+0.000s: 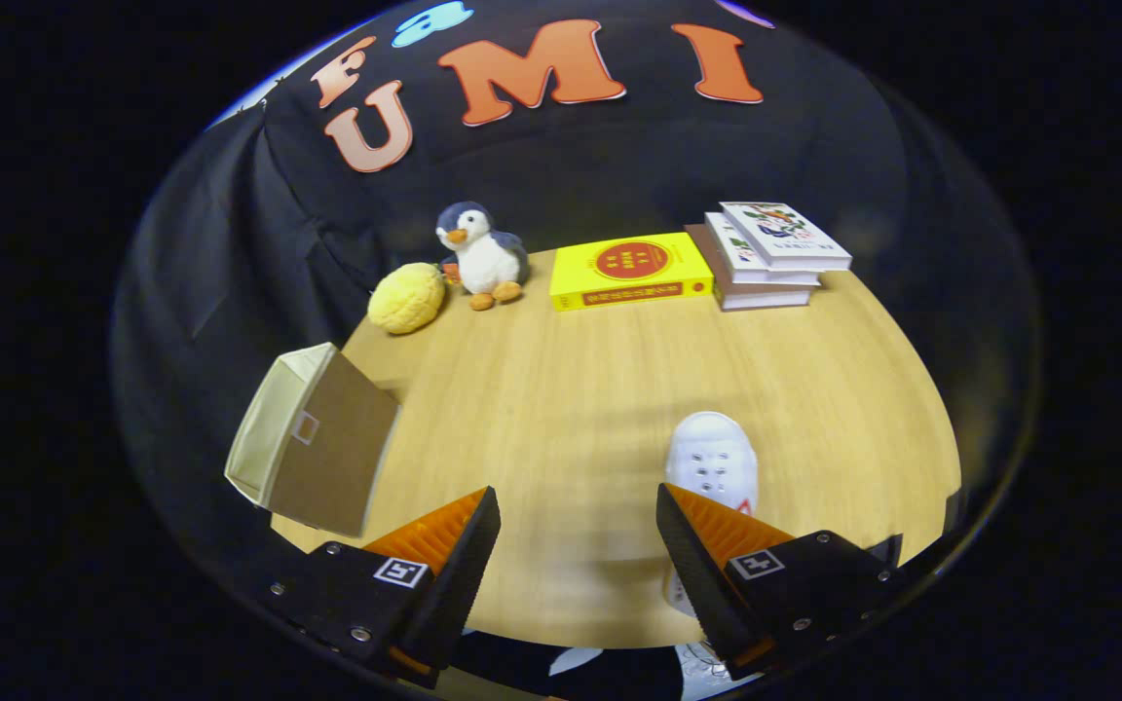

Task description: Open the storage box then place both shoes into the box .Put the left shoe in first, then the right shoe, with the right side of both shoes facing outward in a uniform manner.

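claw: claw (578,506) was spread wide, nothing between the fingers, hovering over the table (571,389)
shoe: one white shoe (714,462) lay on the table, toe pointing away, partly under the right finger; finger looked above it, contact unclear
second shoe: bits of white at the near table edge below the fingers, too cut off to call
storage box: beige fabric storage box (313,438) sat at the left table edge, well apart from the shoe, tipped so one flat brown face with a small tab faced the claw; open or closed could not be told
clutter: yellow plush ball (407,298), penguin toy (481,253), yellow book (631,272), stack of books (766,255) along the far side, clear of the work
step: likely the pick of a shoe, or box opening not yet done; nothing seen inside the box
next: if box closed, go left to the tab first; otherwise centre fingers over the shoe, lower, clench across its sides, check left shoe goes first
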Tool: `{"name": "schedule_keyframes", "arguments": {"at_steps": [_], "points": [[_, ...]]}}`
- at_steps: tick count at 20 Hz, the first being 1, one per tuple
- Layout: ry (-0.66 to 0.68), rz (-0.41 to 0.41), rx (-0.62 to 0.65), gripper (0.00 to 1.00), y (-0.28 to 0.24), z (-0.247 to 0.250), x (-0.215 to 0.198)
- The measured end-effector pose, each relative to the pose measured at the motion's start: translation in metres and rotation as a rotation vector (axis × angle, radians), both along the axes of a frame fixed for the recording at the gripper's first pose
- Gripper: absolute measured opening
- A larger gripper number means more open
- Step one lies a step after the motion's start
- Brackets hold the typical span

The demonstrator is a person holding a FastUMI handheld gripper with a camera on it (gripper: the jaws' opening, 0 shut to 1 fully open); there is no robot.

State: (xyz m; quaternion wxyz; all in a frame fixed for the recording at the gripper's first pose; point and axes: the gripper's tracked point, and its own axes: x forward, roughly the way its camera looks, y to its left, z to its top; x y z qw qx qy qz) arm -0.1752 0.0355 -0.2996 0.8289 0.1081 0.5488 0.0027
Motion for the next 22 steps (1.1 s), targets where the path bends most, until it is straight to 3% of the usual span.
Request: {"name": "schedule_keyframes", "arguments": {"at_steps": [4, 11, 15, 17, 19, 21, 22], "points": [[0.078, -0.007, -0.099, 0.96, -0.058, -0.031, -0.042], [0.155, 0.035, -0.121, 0.90, -0.084, -0.092, -0.068], [0.194, 0.023, -0.104, 0.80, -0.087, -0.117, -0.070], [0.220, -0.003, -0.067, 0.71, -0.084, -0.124, -0.072], [0.235, -0.034, -0.004, 0.55, -0.075, -0.125, -0.073], [0.232, -0.064, -0.006, 0.28, -0.075, -0.124, -0.071], [0.233, -0.074, -0.013, 0.20, -0.078, -0.125, -0.070]]}}
